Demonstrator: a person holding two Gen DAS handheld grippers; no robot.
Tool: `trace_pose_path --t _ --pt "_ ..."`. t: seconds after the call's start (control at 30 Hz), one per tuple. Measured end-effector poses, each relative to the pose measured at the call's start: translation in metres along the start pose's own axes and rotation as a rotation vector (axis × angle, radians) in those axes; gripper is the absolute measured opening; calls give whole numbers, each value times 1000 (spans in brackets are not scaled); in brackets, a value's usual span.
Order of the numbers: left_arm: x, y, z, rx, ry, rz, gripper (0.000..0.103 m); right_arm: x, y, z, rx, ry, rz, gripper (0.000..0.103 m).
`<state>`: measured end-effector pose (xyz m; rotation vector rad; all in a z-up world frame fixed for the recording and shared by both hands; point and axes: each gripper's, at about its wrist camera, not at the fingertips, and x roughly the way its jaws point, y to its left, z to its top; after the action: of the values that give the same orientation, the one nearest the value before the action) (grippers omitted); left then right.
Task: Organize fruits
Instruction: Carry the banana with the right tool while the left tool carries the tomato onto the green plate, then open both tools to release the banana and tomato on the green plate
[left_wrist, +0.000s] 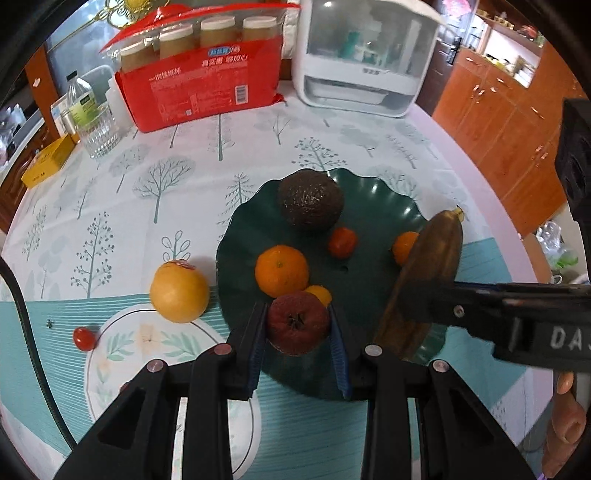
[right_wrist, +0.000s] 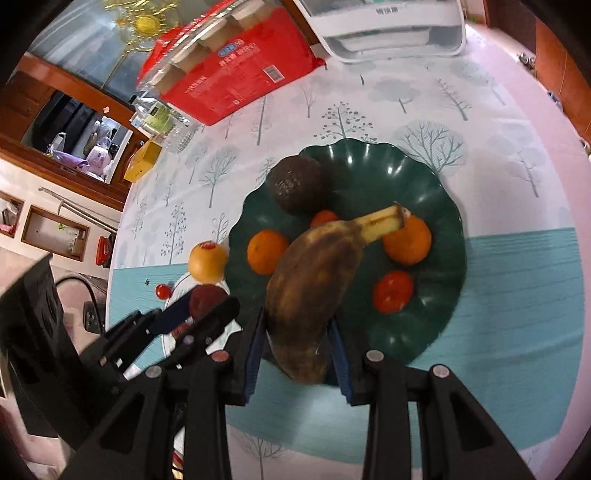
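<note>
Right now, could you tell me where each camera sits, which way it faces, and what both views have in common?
Left wrist: on the left hand-held gripper, looking forward along its fingers at the dark red fruit it grips above the green plate; the person's fingers show lower right.
Right wrist: on the right hand-held gripper, looking along its fingers at the browned banana it grips over the plate.
Shared: plate, avocado, banana, yellow fruit, and each other's gripper.

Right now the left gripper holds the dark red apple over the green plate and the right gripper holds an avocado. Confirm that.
Not quite. The right gripper holds the browned banana, as the right wrist view shows; the avocado lies on the green plate. The left gripper does hold the dark red apple over the plate's edge.
</note>
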<state>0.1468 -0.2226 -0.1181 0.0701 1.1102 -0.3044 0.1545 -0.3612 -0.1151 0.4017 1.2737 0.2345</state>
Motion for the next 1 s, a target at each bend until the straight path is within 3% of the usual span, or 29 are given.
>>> trace_pose_path --t 0.2,0.4,0.43,0.53,0.73,1.0 --pt "20 -5 8 -22 16 26 30 28 -22 21 68 54 12 36" --pt "34 -7 14 -38 49 44 31 39 -31 29 67 73 -43 39" --pt "36 -7 14 -43 55 44 33 38 -31 29 57 72 -52 40" --pt "37 -6 15 -51 56 43 53 36 -31 29 28 65 -78 41" --pt "35 -5 13 -59 46 45 70 30 -29 27 -14 39 -106 41" --pt "33 7 7 -97 59 48 72 26 -17 23 -72 10 -140 41"
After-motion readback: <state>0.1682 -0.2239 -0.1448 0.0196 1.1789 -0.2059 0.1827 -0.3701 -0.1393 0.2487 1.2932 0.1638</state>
